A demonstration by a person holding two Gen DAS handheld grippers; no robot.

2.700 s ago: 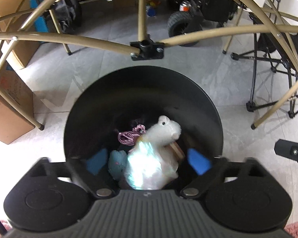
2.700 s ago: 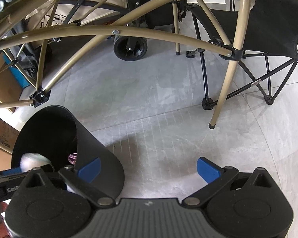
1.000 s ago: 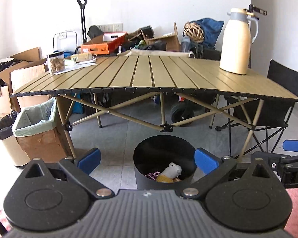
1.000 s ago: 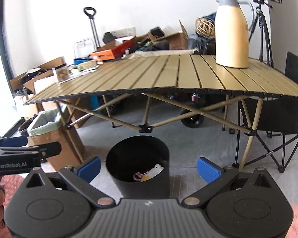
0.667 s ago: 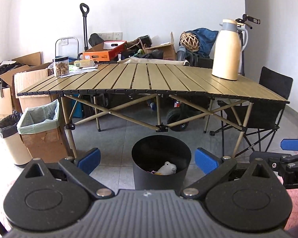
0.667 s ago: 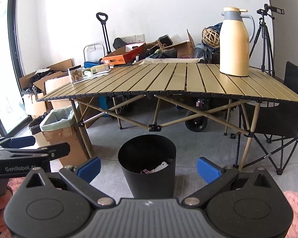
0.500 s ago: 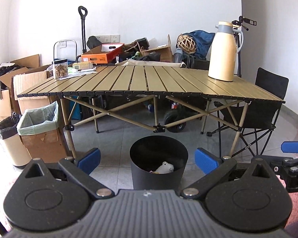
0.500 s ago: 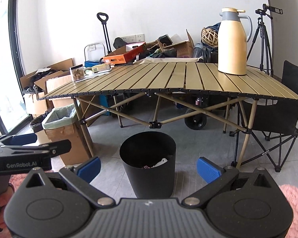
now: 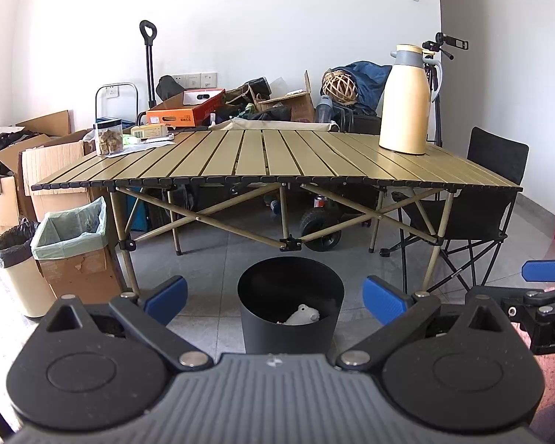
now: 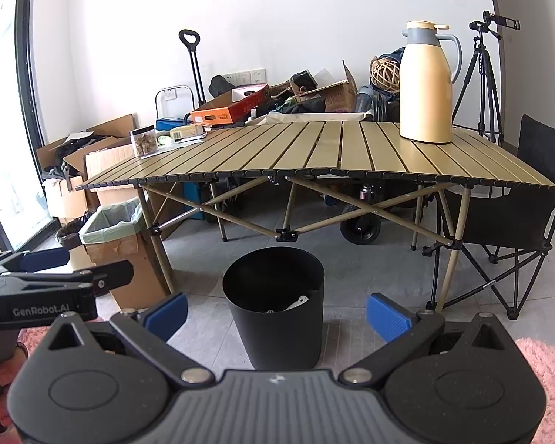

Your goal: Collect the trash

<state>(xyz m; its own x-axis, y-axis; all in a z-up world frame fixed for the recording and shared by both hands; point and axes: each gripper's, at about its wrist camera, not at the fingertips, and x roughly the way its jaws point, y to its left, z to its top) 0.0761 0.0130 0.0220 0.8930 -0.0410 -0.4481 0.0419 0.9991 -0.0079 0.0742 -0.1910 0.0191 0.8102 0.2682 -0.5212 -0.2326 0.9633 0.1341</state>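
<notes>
A black round trash bin stands on the grey floor in front of the folding table. White crumpled trash lies inside it; in the right wrist view the bin shows only a sliver of white. My left gripper is open and empty, held back from the bin. My right gripper is open and empty, also back from the bin. Each gripper shows at the edge of the other's view.
On the table stand a cream thermos jug and a clear jar. A lined cardboard box and a small bin stand left. A black folding chair stands right. A pink rug lies under me.
Both grippers have pulled up and back from the bin's mouth, where the left one held white trash; that trash now lies in the bin and both grippers are empty.
</notes>
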